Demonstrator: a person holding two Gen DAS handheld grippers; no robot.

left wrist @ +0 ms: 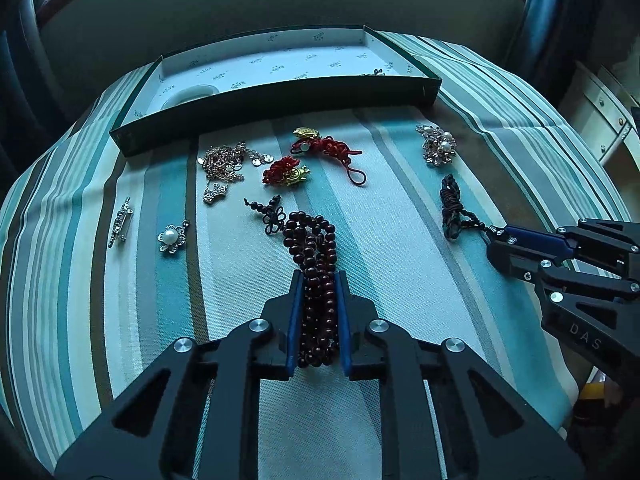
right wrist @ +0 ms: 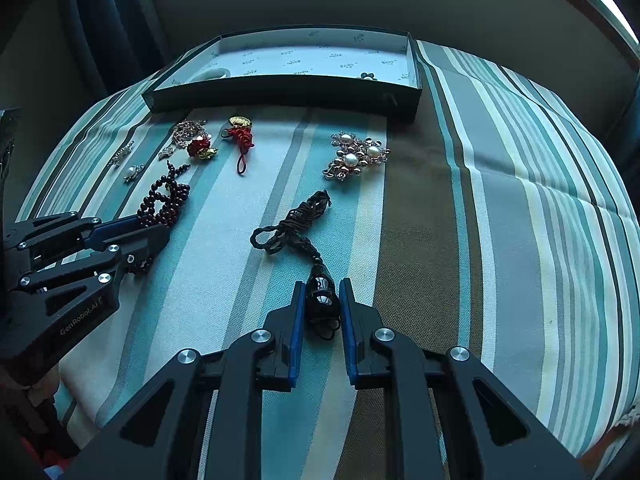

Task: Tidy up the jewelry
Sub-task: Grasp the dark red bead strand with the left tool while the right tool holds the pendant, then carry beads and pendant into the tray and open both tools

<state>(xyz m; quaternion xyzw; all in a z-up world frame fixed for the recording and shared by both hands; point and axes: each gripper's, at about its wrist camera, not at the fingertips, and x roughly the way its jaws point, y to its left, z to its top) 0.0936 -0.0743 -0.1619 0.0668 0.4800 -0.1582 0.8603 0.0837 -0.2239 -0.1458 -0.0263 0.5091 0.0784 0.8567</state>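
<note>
A dark red bead bracelet point(left wrist: 314, 264) lies on the striped cloth. My left gripper point(left wrist: 319, 280) is shut on it; it also shows in the right wrist view point(right wrist: 136, 246). A dark cord pendant point(right wrist: 292, 228) lies to the right. My right gripper point(right wrist: 322, 292) is shut on its dark end piece point(right wrist: 320, 300), and shows in the left wrist view point(left wrist: 496, 240). The open green box point(left wrist: 280, 98) stands at the back with a white ring point(left wrist: 192, 94) and a small dark piece point(left wrist: 376, 73) inside.
On the cloth lie a pearl brooch cluster point(right wrist: 356, 156), two red knot charms point(left wrist: 326, 148) point(left wrist: 286, 174), a gold chain heap point(left wrist: 224, 164), a small pearl flower brooch point(left wrist: 172, 237) and a crystal bar pin point(left wrist: 120, 222). A cabinet point(left wrist: 604, 108) stands right.
</note>
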